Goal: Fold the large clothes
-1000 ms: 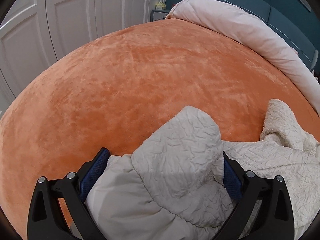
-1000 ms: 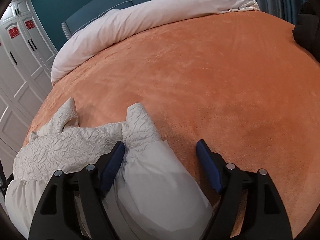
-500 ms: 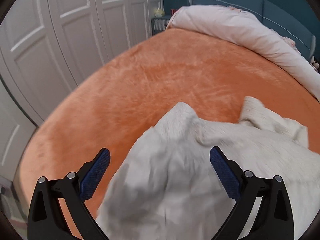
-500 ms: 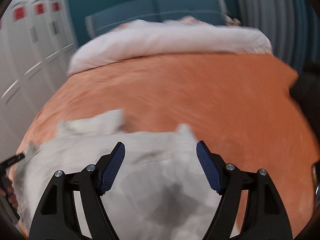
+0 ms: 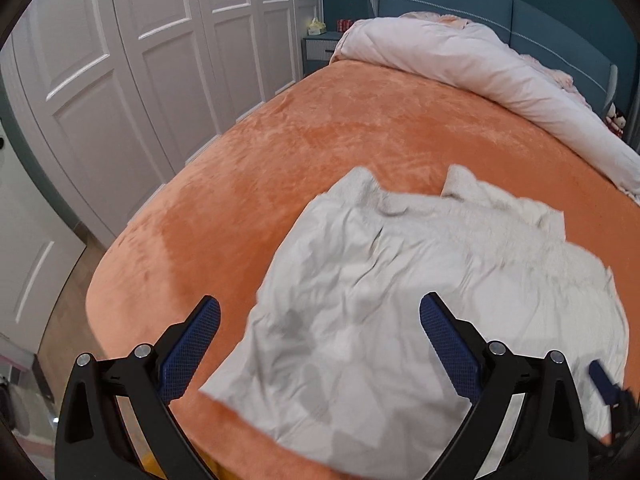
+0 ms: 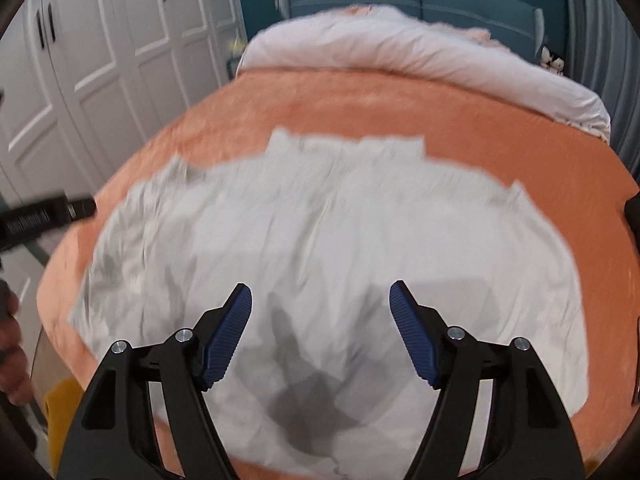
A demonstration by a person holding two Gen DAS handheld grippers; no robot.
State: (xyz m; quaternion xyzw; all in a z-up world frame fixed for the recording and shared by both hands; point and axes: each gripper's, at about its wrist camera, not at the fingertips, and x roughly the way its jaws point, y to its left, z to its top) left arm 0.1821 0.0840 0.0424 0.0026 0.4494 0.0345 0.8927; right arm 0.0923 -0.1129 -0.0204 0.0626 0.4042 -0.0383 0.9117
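Orange plush bedspread [image 5: 320, 136] carries the crumpled white padded garment [image 6: 320, 240], its hem at six o'clock. Left gripper [image 5: 320, 344] and right gripper [image 6: 320, 328] hover wide, empty, the right's jaws having just narrowed slightly; regrip both hem corners evenly.

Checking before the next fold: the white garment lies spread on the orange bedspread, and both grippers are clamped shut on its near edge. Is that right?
Not quite. The white garment does lie spread on the orange bedspread, but neither gripper is clamped on it. The left gripper and right gripper both stand open above the cloth with nothing between their pads, as each wrist view shows.
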